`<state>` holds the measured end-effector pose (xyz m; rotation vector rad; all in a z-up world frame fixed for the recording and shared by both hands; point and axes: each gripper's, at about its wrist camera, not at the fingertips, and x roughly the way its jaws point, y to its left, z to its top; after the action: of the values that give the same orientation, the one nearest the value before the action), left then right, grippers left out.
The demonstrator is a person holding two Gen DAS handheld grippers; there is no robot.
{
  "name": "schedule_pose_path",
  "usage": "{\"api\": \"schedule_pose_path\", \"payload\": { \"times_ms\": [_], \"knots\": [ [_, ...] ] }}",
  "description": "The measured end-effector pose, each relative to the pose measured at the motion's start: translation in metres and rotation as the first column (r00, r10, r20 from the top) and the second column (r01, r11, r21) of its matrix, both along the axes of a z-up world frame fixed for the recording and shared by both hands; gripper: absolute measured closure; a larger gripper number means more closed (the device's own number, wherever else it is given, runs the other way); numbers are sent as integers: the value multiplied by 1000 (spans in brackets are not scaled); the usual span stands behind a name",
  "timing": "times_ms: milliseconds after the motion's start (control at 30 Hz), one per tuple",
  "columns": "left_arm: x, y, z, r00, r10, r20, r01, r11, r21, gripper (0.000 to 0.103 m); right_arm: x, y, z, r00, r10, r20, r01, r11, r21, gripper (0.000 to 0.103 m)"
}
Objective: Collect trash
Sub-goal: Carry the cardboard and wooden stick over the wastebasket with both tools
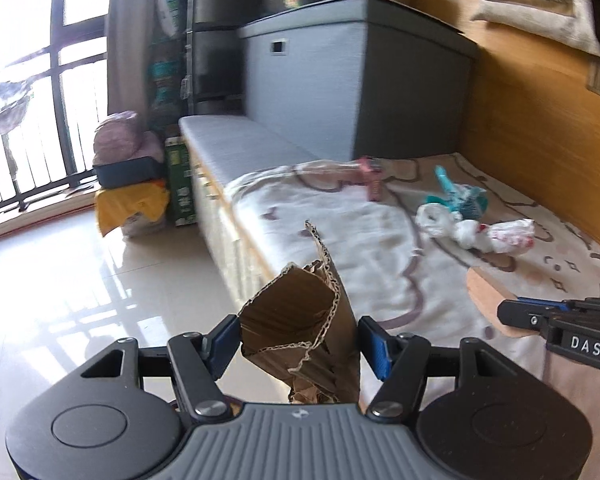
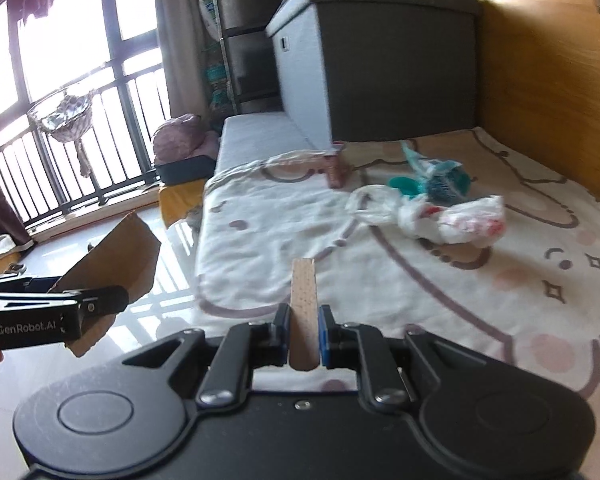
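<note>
In the lower centre of the left wrist view, left gripper (image 1: 298, 346) about half open and pressed from both sides on a torn piece of corrugated cardboard (image 1: 300, 320), blue pads touching its two flanks. Cardboard folded into a rough tube, long axis running away from the camera and upward in the frame, ragged tip pointing toward the upper centre. Same cardboard (image 2: 116, 264) at the left edge of the right wrist view, seen there as a flat brown flap rising up and to the right from the black finger of the left gripper (image 2: 100, 300).

In the lower centre of the right wrist view, right gripper (image 2: 303, 338) nearly closed, clamped on a thin tan strip (image 2: 304, 304) with small dots. Strip standing on edge between the pads, long axis pointing straight up the frame, away from the camera. Same strip (image 1: 488, 300) at the lower right of the left wrist view, just beside the right gripper (image 1: 516, 314), only partly visible.

Further up and right in both views, on a blanket (image 2: 284, 220) with cartoon print, a crumpled white plastic bag (image 2: 452, 216) with red marks, and just behind it a teal wrapper (image 2: 436, 180). Near the far edge of the blanket, a small pink package (image 1: 372, 178), blurred. Behind that, a grey storage box (image 1: 340, 72).
</note>
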<state>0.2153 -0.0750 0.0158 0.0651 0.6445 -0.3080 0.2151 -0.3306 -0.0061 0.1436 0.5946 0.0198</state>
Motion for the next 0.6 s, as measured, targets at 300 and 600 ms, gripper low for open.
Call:
{"api": "schedule_pose_path", "payload": {
  "times_ms": [300, 600],
  "knots": [
    [1, 72, -15, 993, 111, -35, -111, 994, -13, 38, 17, 70, -4, 995, 102, -21, -103, 995, -10, 88],
    [11, 131, -59, 969, 209, -134, -209, 978, 10, 38, 35, 148, -31, 966, 242, -93, -247, 968, -43, 88]
  ]
}}
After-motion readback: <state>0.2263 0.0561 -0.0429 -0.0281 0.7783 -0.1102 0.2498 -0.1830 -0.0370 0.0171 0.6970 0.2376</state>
